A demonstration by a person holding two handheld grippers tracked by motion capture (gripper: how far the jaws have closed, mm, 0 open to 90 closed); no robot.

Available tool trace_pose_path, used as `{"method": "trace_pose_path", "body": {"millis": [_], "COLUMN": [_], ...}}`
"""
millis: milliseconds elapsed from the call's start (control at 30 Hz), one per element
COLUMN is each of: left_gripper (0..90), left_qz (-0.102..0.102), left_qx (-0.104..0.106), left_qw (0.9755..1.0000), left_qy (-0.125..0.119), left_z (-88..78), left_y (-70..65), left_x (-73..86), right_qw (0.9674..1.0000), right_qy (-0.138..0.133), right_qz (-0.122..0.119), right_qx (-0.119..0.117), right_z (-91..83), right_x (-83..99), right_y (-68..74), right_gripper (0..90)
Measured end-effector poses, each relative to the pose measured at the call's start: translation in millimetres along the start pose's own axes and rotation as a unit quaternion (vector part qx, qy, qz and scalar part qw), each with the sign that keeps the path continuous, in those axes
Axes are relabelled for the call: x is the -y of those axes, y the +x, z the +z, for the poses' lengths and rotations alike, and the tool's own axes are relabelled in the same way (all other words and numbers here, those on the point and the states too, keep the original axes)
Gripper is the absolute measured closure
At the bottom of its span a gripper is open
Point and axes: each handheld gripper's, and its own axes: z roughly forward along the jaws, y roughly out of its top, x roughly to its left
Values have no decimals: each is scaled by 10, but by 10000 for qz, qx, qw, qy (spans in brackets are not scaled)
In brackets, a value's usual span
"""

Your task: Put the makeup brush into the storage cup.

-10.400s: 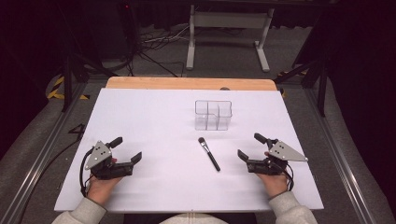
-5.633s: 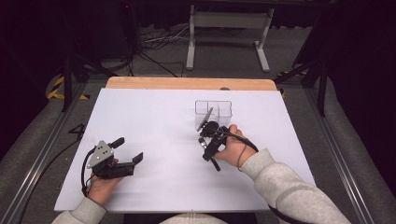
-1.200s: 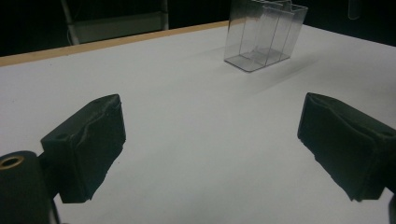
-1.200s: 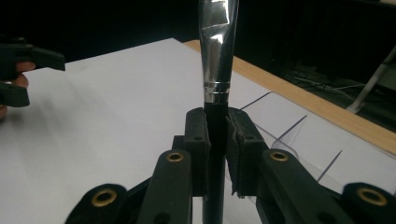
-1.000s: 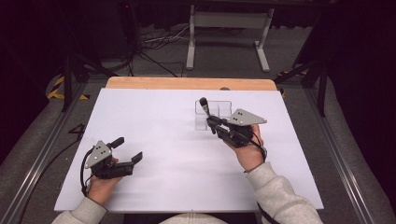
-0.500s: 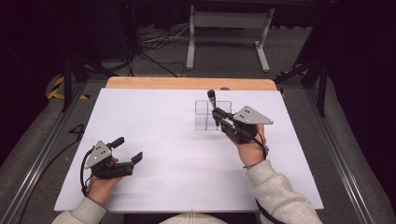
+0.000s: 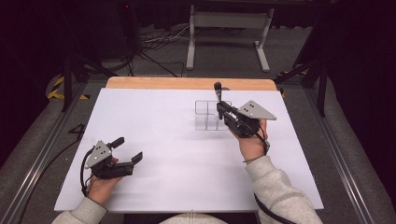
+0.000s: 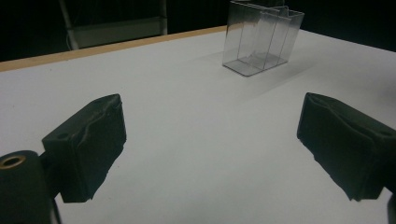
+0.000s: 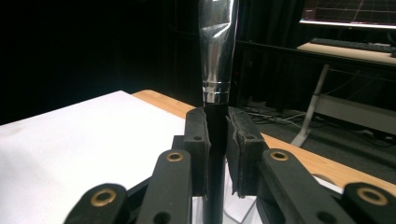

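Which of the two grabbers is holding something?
The right gripper, up by the clear organizer, is shut on an upright brush. The left gripper rests open near the table's front.

Left black two-jaw handheld gripper (image 7: 125, 150): grey three-cornered plate on top, black cable looped beside the hand. Jaws were faced with thick, creased black pads (image 8: 88, 140); a brass-coloured rivet sat at the near-left linkage. Right black two-jaw handheld gripper (image 7: 218, 108): matching grey plate, black cable trailing along the forearm, black link arms with brass-ringed pivots. Light grey long sleeves (image 7: 280, 189) covered both forearms.
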Motion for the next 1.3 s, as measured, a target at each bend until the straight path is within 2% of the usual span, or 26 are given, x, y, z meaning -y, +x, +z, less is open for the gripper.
{"method": "trace_pose_path", "body": {"millis": [100, 333, 700, 933, 1300], "left_gripper": [87, 87, 89, 89, 90], "left_qz": [-2, -27, -25, -37, -46], "left_qx": [11, -9, -6, -4, -11], "left_qw": [10000, 10000, 10000, 10000, 10000], "left_qy": [8, 12, 36, 34, 23], "left_z": [-2, 0, 9, 8, 9], "left_y": [1, 2, 3, 5, 6], "left_x": [-1, 0, 4, 5, 6], "right_qw": [10000, 9993, 9973, 9962, 9954], "right_qy": [-9, -10, 16, 11, 46], "right_qz": [5, 176, 205, 204, 334], "right_qx": [98, 336, 700, 847, 900], "right_z": [35, 95, 159, 241, 340], "right_x": [2, 10, 12, 35, 188], "right_y": [-36, -112, -238, -299, -373], "right_gripper": [795, 795, 795, 794, 794]}}
